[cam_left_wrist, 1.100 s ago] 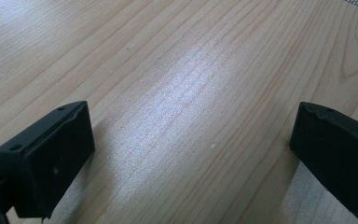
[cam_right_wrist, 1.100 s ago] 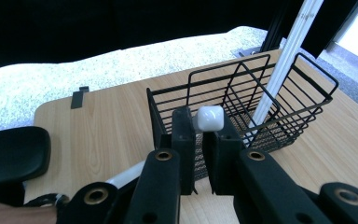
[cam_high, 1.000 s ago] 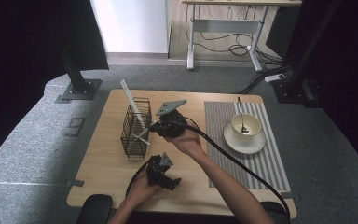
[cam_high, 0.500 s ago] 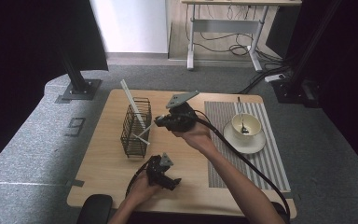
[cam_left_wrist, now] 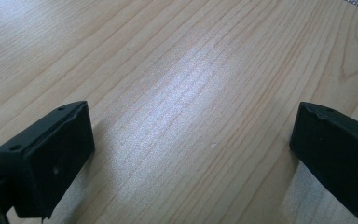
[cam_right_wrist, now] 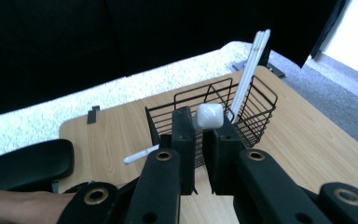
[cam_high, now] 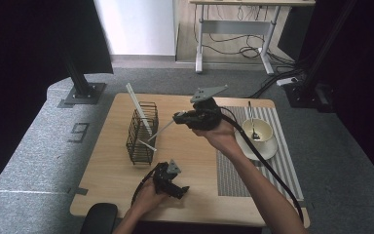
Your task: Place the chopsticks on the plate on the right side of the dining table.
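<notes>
2 grippers in your hands. Near table (cam_high: 112,195) edge: left gripper (cam_high: 181,189) low over bare wood, jaws apart. Further in: right gripper (cam_high: 176,117) raised mid-table, clamped on white stick (cam_high: 157,132), tip at wire basket (cam_high: 136,141) by left edge.

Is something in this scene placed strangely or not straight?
Yes. The white stick held in the right gripper pokes slantwise through the wire basket's side, instead of standing inside like the white sticks leaning there.
</notes>
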`<state>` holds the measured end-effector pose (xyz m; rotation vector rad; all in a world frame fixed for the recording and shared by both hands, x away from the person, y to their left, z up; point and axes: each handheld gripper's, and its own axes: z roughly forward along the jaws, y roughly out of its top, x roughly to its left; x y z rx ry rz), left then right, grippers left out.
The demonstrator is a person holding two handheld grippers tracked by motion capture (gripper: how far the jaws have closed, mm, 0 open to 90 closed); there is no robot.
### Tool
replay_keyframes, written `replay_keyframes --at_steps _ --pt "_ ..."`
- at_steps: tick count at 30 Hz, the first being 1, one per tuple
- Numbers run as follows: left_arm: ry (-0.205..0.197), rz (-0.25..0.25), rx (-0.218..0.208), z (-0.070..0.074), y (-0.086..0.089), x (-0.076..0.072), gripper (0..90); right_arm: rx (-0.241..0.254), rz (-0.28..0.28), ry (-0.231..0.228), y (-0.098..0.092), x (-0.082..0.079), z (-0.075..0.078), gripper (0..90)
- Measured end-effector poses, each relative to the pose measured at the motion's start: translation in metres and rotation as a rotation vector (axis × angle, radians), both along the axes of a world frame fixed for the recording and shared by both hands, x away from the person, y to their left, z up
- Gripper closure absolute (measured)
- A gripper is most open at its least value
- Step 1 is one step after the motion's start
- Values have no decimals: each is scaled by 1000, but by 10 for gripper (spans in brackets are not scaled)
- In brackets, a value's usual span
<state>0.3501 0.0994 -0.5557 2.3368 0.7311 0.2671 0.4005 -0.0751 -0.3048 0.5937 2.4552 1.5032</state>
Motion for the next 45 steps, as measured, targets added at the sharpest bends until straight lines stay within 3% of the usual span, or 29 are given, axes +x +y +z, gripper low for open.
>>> replay_keyframes --at_steps 7,11,18,20,23,27,34,37,40,45 --pt "0 3 -2 0 0 0 0 25 -36 -23 -22 -5 18 821" --pt "2 2 -2 0 0 0 0 9 -67 -48 -34 -10 26 821" --pt "35 0 48 5 -5 3 0 -18 -101 -53 -50 -14 19 821" --pt "45 -5 46 7 -6 3 27 -27 -108 -50 -55 -15 14 820" --pt "44 -17 20 12 -6 4 45 -44 -114 -51 -59 -17 9 821" --pt "5 -22 -45 27 -2 4 127 -70 -117 -52 -65 -23 -1 820" --pt "-14 -65 -70 38 -4 3 210 -91 -100 -39 -66 -31 -17 820" --pt "-43 -92 -104 46 -5 2 245 -99 -88 -32 -64 -36 -27 821" --pt "-55 -112 -137 51 -5 0 312 -105 -73 -24 -62 -40 -34 820" --pt "-74 -132 -155 54 -7 -3 407 -125 -47 -16 -55 -47 -43 821"
